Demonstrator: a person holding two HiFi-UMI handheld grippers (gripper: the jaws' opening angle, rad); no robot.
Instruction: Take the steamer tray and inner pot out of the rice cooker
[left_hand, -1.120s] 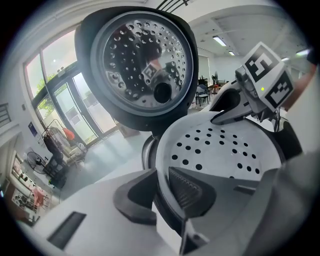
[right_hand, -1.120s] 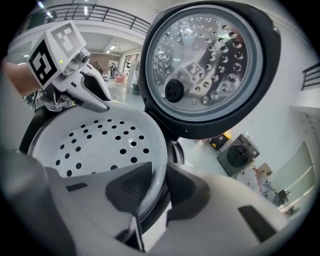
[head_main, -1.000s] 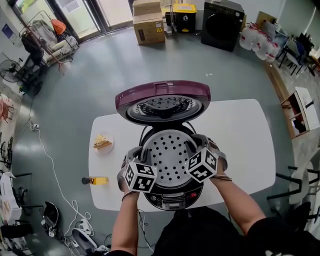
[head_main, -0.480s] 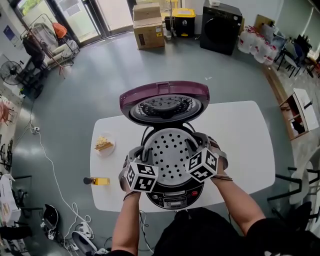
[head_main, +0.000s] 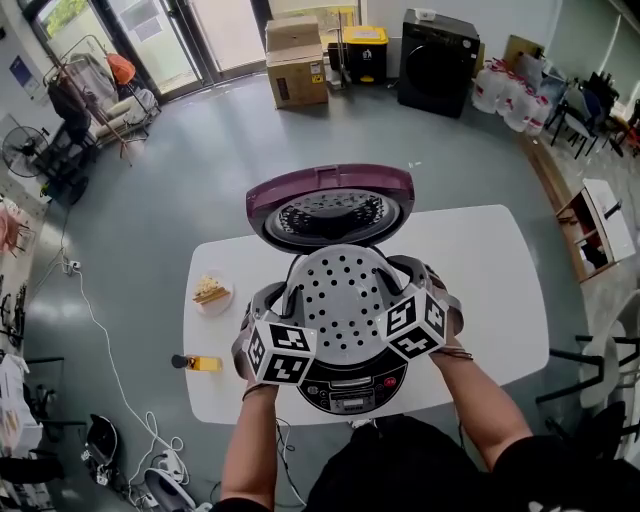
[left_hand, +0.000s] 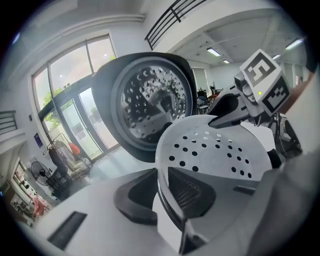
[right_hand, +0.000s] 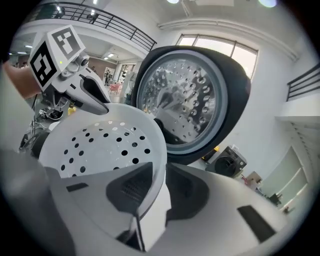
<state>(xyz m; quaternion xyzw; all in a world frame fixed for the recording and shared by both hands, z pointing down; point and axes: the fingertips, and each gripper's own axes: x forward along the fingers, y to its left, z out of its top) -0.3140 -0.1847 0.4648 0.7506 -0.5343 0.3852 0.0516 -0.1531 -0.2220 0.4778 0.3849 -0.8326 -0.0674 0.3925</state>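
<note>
The white, hole-dotted steamer tray (head_main: 338, 300) sits over the open rice cooker (head_main: 345, 385) and covers its mouth, so whatever lies beneath is hidden. The left gripper (head_main: 288, 298) and right gripper (head_main: 396, 292) each pinch opposite rims with narrow jaws, one pad inside and one outside. The lid (head_main: 330, 205) stands raised behind.

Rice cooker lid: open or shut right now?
Open. The lid stands swung up behind the rice cooker, its metal inner plate exposed to the head view.
</note>
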